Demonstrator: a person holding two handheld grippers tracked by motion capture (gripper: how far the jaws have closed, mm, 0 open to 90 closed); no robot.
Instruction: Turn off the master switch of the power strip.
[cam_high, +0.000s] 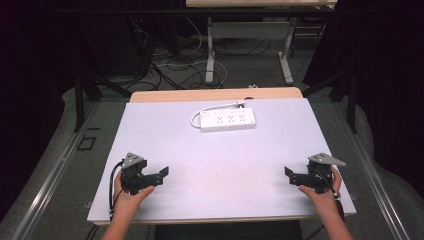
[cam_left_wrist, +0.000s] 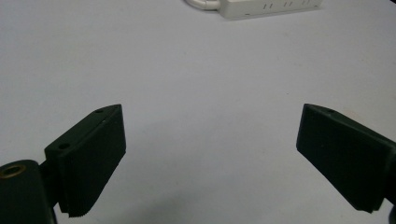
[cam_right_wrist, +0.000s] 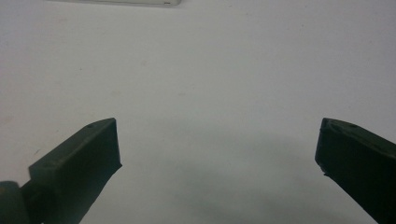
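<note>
A white power strip with its white cord looped at its left end lies near the far middle of the white table. The power strip also shows at the top edge of the left gripper view. My left gripper rests low at the table's front left, held by a hand, open with nothing between its jaws. In its own view the left gripper has its jaws spread wide over bare tabletop. My right gripper sits at the front right, also open and empty, and the right gripper shows wide-set jaws.
The table's wooden far edge shows behind the white top. Beyond it, cables lie on the floor around the legs of another desk. Metal rails run along both sides of the table.
</note>
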